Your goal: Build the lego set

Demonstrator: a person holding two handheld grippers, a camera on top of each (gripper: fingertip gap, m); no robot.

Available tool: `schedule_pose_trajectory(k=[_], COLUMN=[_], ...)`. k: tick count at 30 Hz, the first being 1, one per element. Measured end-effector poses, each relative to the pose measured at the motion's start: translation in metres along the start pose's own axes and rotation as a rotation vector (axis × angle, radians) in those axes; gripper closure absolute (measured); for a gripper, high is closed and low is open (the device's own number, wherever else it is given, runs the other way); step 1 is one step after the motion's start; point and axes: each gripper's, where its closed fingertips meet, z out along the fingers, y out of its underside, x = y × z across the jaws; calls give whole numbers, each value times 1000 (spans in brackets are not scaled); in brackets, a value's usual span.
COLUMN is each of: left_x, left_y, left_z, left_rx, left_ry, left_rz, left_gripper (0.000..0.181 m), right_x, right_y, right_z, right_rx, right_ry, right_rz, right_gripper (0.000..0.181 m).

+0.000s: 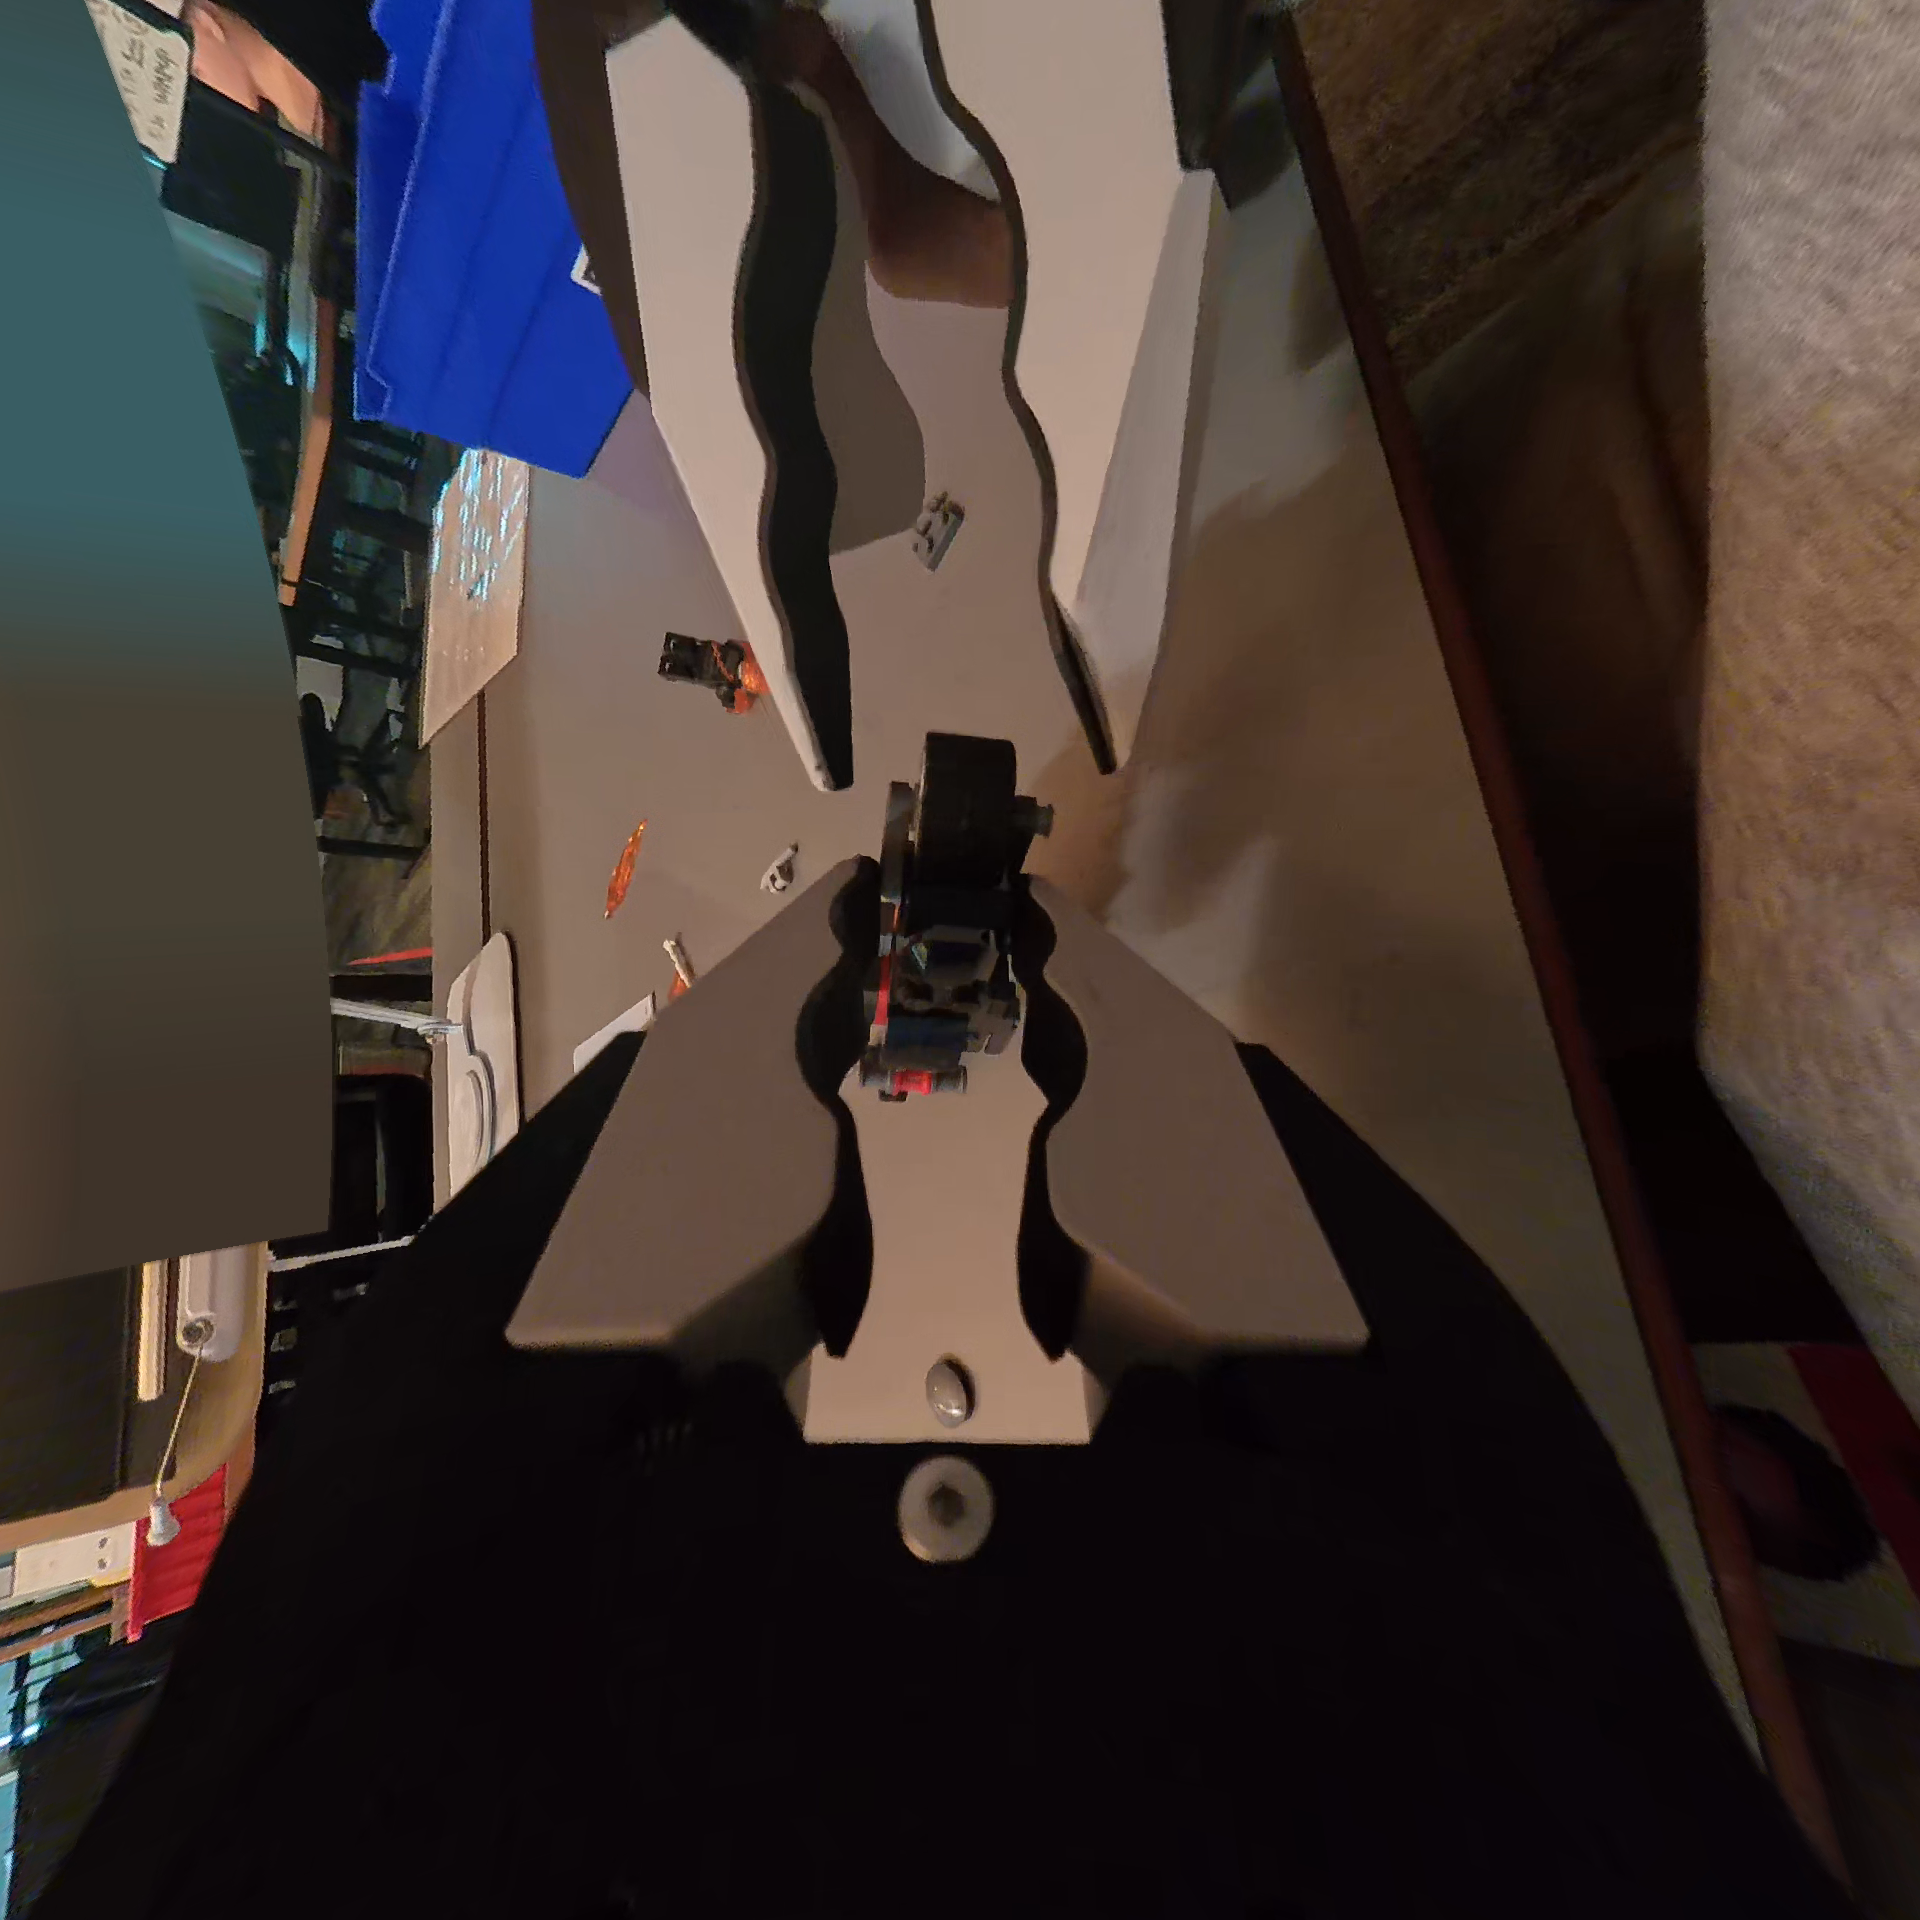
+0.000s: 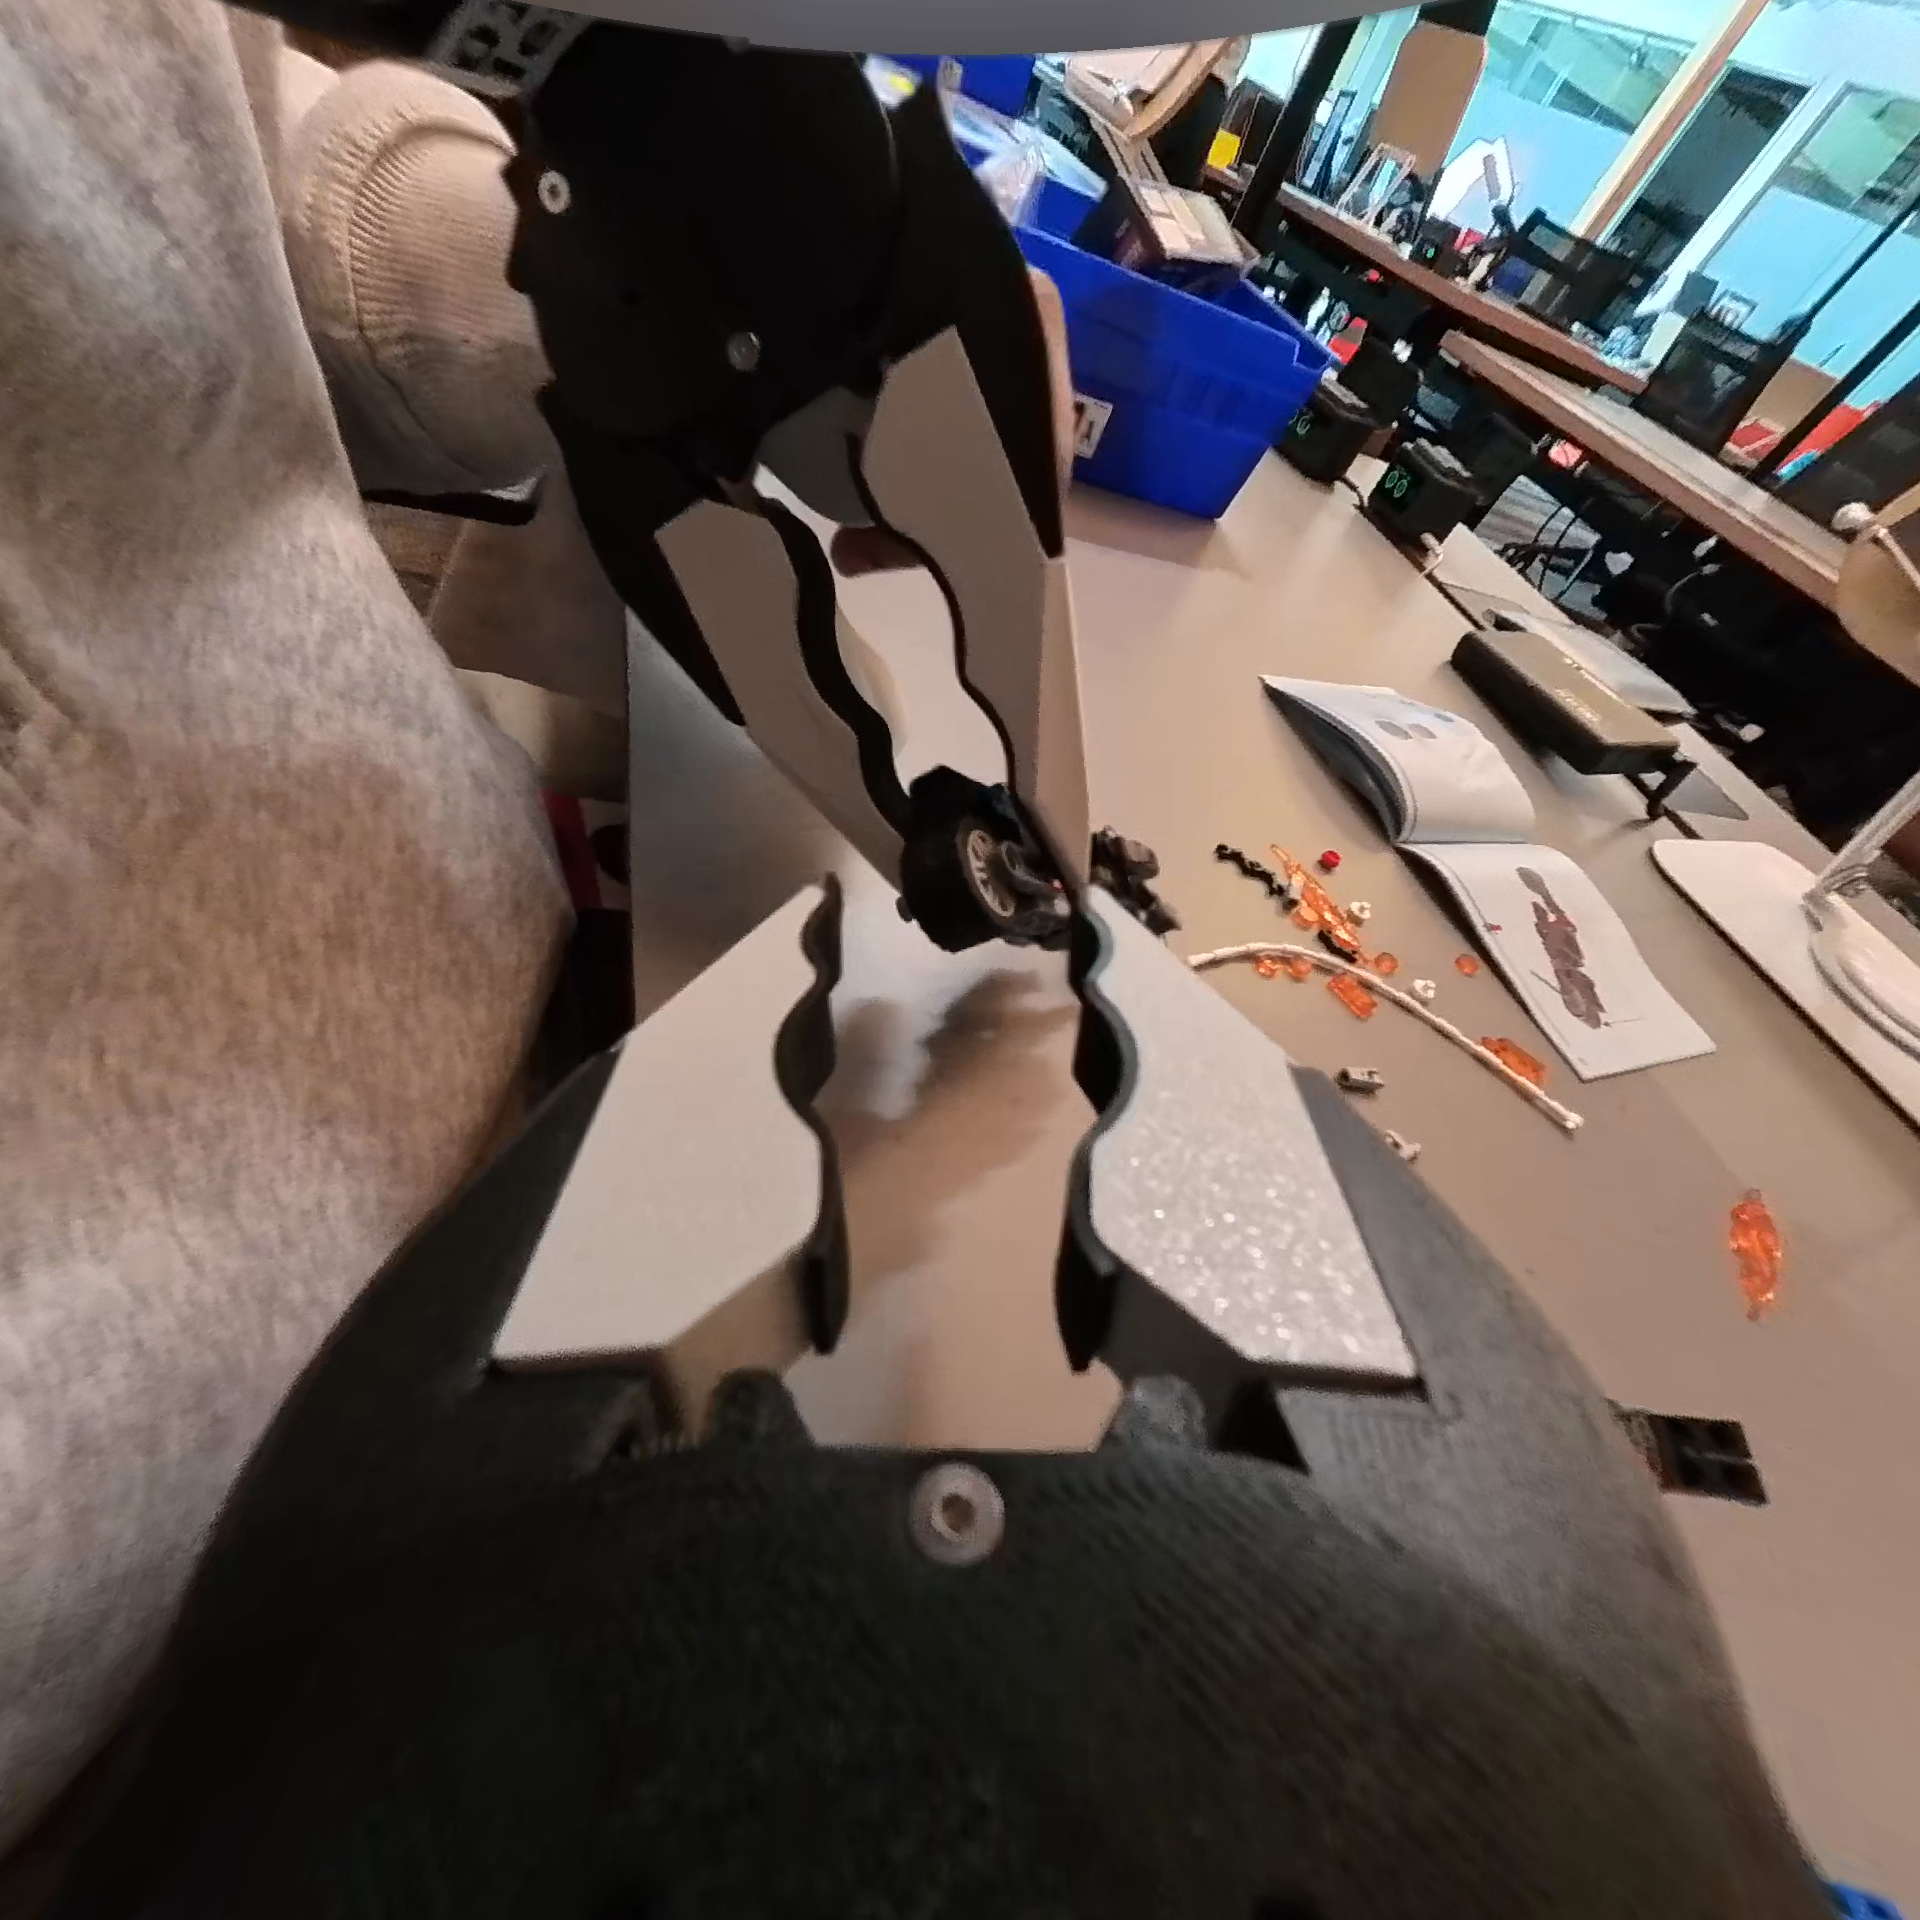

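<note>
With our left gripper (image 1: 940,868) clamped on the model (image 1: 935,997) at frame centre, we should ease our open, empty right gripper (image 2: 956,925) around the wheel (image 2: 961,868) squarely.

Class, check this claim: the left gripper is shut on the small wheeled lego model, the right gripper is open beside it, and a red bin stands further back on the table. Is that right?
One detail is wrong: the bin is blue, not red, as the right wrist view shows. The left gripper is indeed shut on the wheeled lego model, with the right gripper open beside it.

Your table (image 2: 1299,644) looks smooth and matt; the orange pieces (image 2: 1340,971) (at three o'clock) are glossy clear plastic; your sleeve (image 2: 208,727) is fuzzy knit.
</note>
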Motion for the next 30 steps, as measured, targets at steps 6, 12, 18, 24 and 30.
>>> schedule_pose_trajectory(k=[6,12,18,24,30], left_x=[2,11,18,16,16], left_y=[2,5,5,4,0], left_z=[7,24,39,47,54], left_rx=[-31,-109,-141,-149,-131], left_ry=[37,137,238,342,479], left_rz=[4,48,56,14,-72], left_gripper=[158,157,157,156,156], right_x=[-2,-6,1,11,22], right_y=[0,32,62,70,78], right_z=[-8,-8,-15,-17,-14], right_rx=[14,-181,-345,-380,-413], right_ry=[17,-12,17,33,43], right_rz=[-38,-37,13,113,163], right_gripper=[152,141,130,130,144])
